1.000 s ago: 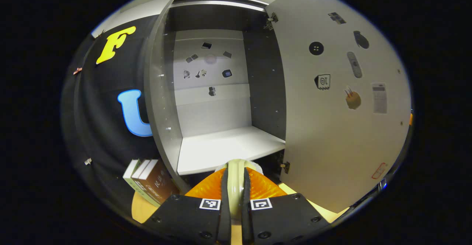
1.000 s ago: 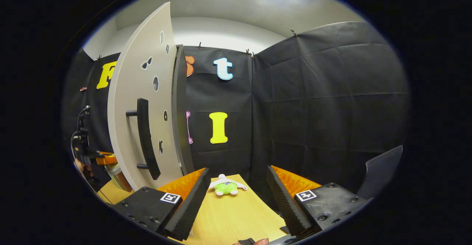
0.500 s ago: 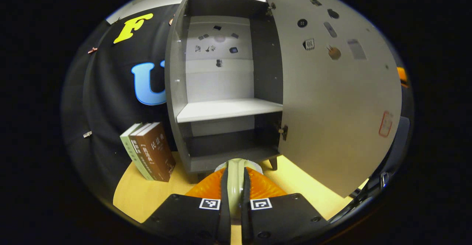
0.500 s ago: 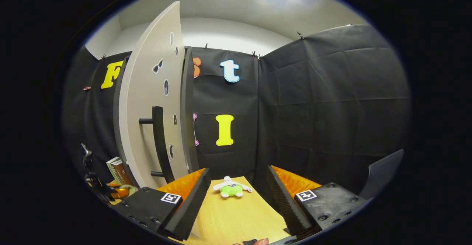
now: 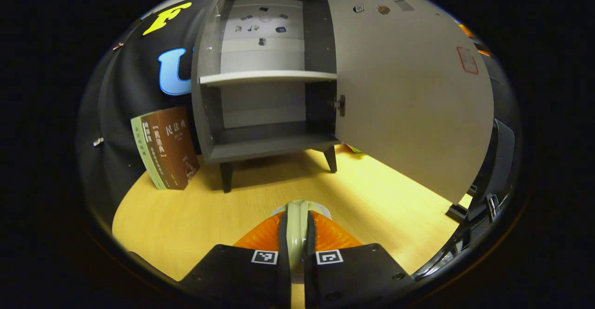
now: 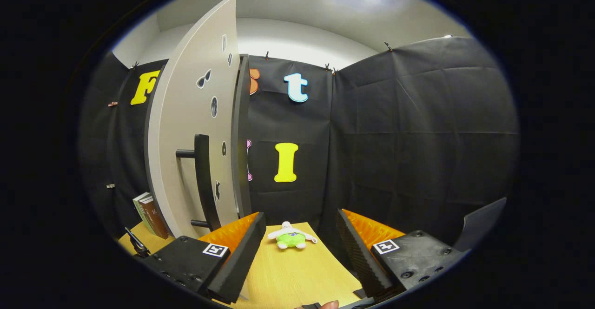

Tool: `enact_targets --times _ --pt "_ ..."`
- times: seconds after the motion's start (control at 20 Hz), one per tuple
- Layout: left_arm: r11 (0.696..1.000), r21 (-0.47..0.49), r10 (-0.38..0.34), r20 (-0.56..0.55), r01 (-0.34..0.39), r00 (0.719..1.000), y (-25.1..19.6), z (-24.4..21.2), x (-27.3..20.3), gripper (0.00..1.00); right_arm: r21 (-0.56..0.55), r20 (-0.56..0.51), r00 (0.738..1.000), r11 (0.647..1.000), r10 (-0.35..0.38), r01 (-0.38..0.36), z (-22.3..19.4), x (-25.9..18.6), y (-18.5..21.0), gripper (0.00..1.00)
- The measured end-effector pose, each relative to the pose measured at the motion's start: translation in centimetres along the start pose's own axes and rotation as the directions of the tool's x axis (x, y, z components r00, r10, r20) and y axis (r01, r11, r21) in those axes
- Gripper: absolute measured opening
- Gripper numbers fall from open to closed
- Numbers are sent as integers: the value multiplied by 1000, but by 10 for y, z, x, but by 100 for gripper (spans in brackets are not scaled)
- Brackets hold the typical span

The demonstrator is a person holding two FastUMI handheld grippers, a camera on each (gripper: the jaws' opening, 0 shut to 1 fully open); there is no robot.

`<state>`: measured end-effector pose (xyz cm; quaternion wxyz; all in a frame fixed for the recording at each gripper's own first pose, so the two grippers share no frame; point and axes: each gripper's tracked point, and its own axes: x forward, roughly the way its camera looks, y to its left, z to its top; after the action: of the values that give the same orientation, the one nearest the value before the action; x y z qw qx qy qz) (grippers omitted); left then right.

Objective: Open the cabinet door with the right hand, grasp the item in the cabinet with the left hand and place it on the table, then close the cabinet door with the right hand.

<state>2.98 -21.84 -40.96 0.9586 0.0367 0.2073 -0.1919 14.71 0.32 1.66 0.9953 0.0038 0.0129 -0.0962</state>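
1 second has carried the left gripper (image 5: 297,234), clamped on the pale item (image 5: 297,225), out of the cabinet (image 5: 260,81) over the table (image 5: 195,211); release next. Right gripper (image 6: 300,248) gapes wide beside the door (image 6: 190,128).

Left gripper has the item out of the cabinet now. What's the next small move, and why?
Probably lower the left gripper a little further toward the bare wooden table and release. It is shut on the pale item, which sits above the tabletop in front of the cabinet. The door stands wide open, and the right gripper waits open near the door handle.
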Motion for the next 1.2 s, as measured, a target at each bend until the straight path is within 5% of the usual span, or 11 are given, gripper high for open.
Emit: enact_targets --times 0.45,0.75,1.0,1.2 --pt "999 -7 42 -106 -43 993 -2 -55 28 17 3 -33 999 1000 -7 7 -7 9 -8 97" --pt "1000 -18 14 -134 -16 991 -5 -62 30 27 0 -31 1000 1000 -3 3 -7 15 -6 97" --pt "1000 15 -8 -147 10 989 -7 -62 25 96 -3 -26 1000 1000 -7 7 -7 14 -6 97" --pt "1000 12 -1 -120 3 993 -4 -44 10 98 11 -22 1000 1000 -14 14 -5 13 -7 97"
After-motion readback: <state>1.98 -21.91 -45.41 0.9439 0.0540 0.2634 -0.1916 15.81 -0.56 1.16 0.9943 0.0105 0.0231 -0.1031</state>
